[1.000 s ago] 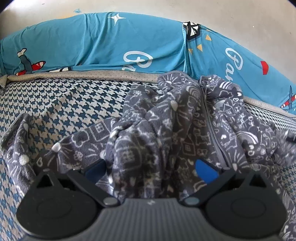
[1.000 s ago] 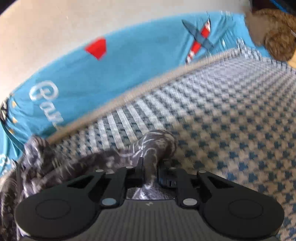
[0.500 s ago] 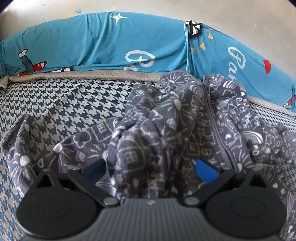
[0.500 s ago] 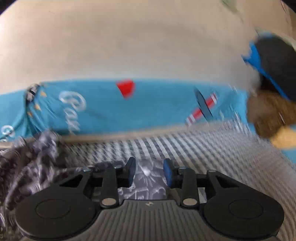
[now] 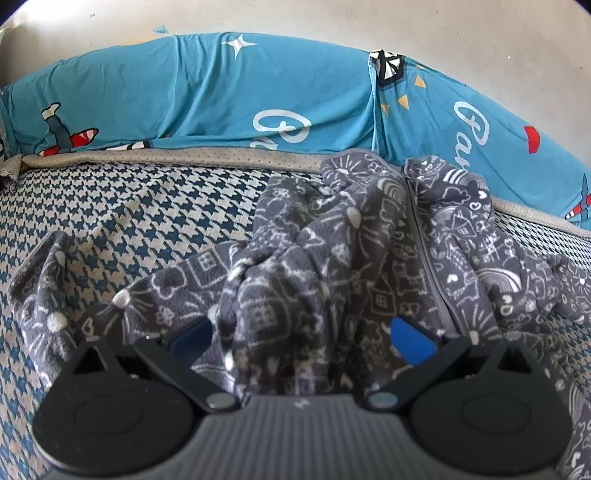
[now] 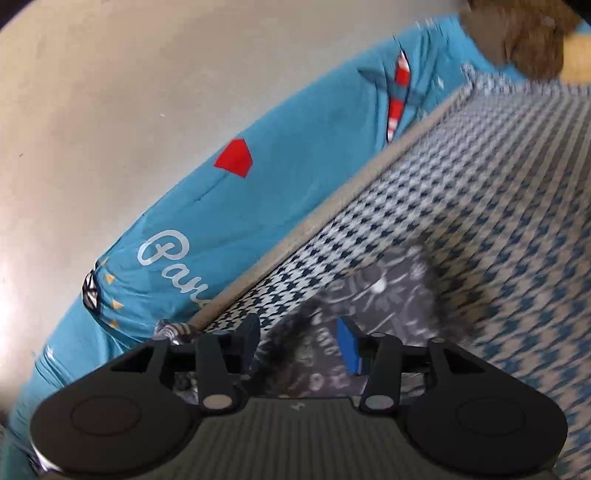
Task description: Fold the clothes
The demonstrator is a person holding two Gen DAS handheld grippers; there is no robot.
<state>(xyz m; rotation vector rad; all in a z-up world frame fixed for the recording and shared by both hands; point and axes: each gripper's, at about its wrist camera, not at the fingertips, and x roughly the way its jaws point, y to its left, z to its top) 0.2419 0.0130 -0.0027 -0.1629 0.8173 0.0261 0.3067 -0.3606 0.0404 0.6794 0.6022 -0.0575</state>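
I see a crumpled grey fleece garment with white doodle print and a grey zipper (image 5: 354,266) heaped on the bed's blue-and-beige houndstooth woven cover (image 5: 122,210). Fabric looks soft, fuzzy, bunched into thick folds; one sleeve trails off to the left. Behind it sit smooth teal bolsters with white script and red plane prints (image 5: 207,88), against a plain beige wall (image 5: 332,18).

Left gripper (image 5: 301,341): jaws spread wide, blue pads either side of a raised fold of the fleece. The bunch fills the gap, but I can't see the pads pressing it.

Right gripper (image 6: 301,338): view is tilted and motion-blurred. Jaws have just been opening; they stand apart with a blurred end of the same grey fleece (image 6: 373,295) between and just beyond them, lying on the houndstooth cover. Right blue pad is clear of the cloth; the left finger sits just beside it. A brown fuzzy object (image 6: 517,29) shows at the top right corner, too blurred to identify.
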